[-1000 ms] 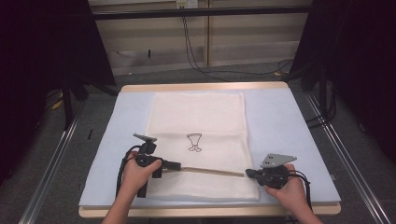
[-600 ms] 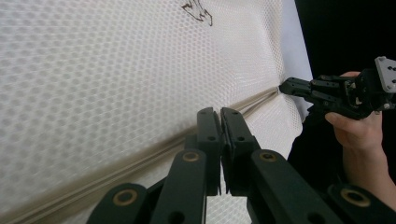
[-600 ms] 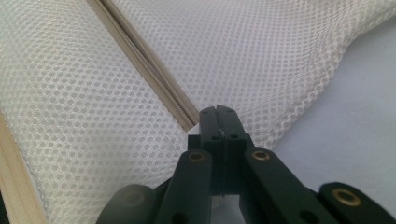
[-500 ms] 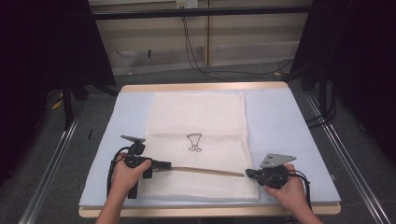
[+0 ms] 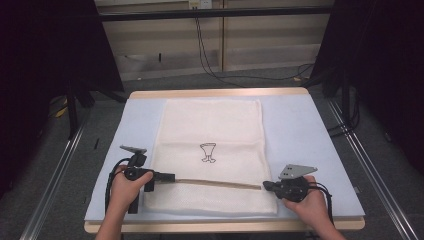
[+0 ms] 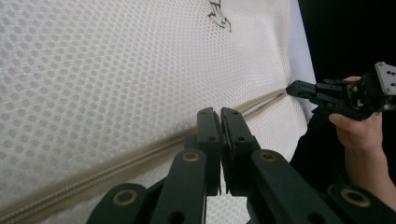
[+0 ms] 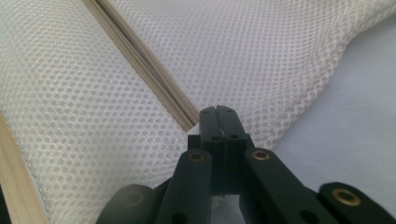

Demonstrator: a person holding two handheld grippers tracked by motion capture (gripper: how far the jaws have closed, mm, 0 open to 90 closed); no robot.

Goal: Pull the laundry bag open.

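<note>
A cream mesh laundry bag lies flat on the pale blue mat that covers the wooden table, its long sides running away from the person. The fabric is a fine honeycomb net, soft and slightly rumpled near its near corners, and a small dark line drawing is printed at about its middle. A beige zipper with a woven tape crosses the bag from side to side near its near end, stretched straight between the two grippers. The left gripper, black with brass-coloured pivot pins, has its jaws pressed together at the zipper's left end; in the left gripper view the zipper tape runs right under the closed tips, and whether a pull tab sits between them cannot be made out. The right gripper is clamped on the bag's right edge just where the zipper ends, its jaws closed with the mesh bunched against them. A grey three-cornered plate rides on each gripper and black cables trail back past the person's wrists. Beyond the table are a grey floor, loose black cables and dark curtains at both sides.
</note>
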